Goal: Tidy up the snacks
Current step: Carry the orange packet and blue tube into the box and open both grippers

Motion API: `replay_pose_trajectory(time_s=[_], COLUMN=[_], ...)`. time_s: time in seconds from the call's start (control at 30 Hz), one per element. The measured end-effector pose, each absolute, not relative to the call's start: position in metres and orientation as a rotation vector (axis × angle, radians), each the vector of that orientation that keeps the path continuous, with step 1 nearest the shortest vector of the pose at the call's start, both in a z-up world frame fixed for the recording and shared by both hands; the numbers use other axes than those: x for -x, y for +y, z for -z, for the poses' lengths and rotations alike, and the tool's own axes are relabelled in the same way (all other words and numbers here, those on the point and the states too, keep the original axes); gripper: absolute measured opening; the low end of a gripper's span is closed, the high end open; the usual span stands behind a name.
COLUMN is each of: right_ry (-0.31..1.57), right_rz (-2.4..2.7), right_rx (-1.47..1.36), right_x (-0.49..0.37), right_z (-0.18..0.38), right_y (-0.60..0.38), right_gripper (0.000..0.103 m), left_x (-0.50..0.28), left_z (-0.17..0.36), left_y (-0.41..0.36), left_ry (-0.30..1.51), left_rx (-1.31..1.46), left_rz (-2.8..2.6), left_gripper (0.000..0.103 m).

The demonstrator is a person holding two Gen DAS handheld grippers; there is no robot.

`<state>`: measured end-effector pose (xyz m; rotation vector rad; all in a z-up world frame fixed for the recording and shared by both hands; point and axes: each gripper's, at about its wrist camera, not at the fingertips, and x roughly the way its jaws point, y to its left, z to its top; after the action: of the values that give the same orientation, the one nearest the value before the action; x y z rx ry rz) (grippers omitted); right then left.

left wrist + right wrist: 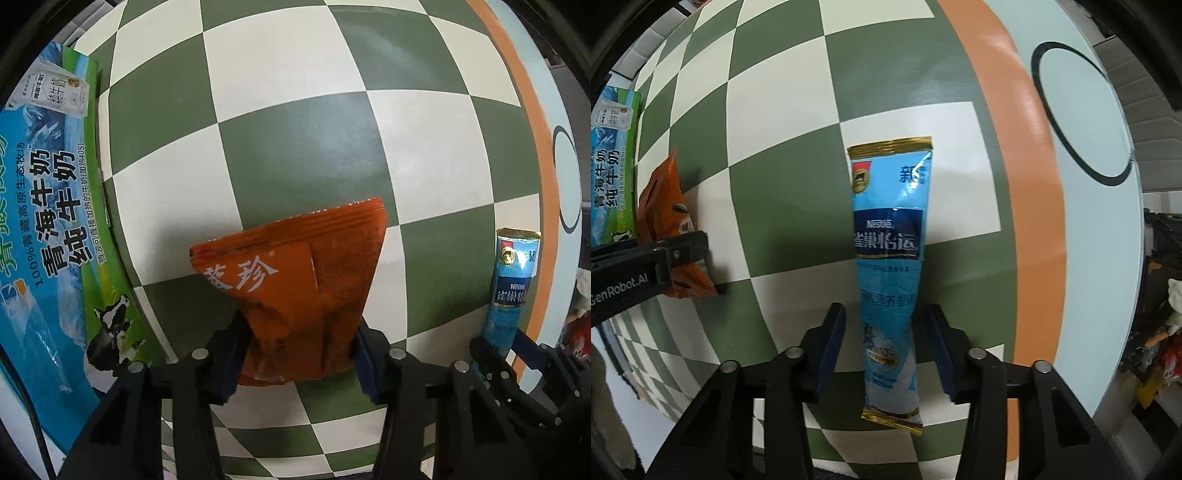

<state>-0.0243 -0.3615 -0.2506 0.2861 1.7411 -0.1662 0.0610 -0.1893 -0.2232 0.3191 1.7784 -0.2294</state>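
Note:
An orange snack packet with white characters is pinched at its near end between the pads of my left gripper, just above the checkered cloth. It also shows in the right wrist view. A long blue Nestle stick sachet lies flat on the cloth, and the jaws of my right gripper stand open on either side of it, not touching. The sachet also shows in the left wrist view.
A blue-and-green milk carton box stands at the left, also in the right wrist view. The green-and-white checkered cloth has an orange band and a pale blue border with a black ring at the right.

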Motion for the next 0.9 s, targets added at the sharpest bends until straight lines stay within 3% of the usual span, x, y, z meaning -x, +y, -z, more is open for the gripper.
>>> replay_pose_trajectory(time_s=[0.2,0.5,0.6,0.7,0.9], right_ry=[1.753,1.757,1.741,1.710,1.683], right_rz=[0.163,0.169,0.193,0.216,0.204], right_rx=[-0.340,-0.350,-0.307,-0.265,-0.295], right_x=[0.025,0.020,0.021,0.026,0.030], right_z=[0.250,0.248,0.245,0.239,0.228], right_y=[-0.369,-0.374,-0.368,-0.355,-0.350], right_gripper=[0.044,0.049,0.043,0.024,0.017], left_x=[-0.057,-0.045,-0.040,-0.033,-0.009], left_z=[0.224,0.229,0.230,0.229,0.224], left_y=[-0.194,-0.197,-0.198,-0.200,-0.194], left_ry=[1.794,1.796,1.797,1.797,1.799], left_rx=[-0.318,-0.326,-0.328,-0.333,-0.306], left_rz=[0.239,0.228,0.226,0.224,0.231], left_gripper=[0.054,0.048,0.046,0.044,0.041])
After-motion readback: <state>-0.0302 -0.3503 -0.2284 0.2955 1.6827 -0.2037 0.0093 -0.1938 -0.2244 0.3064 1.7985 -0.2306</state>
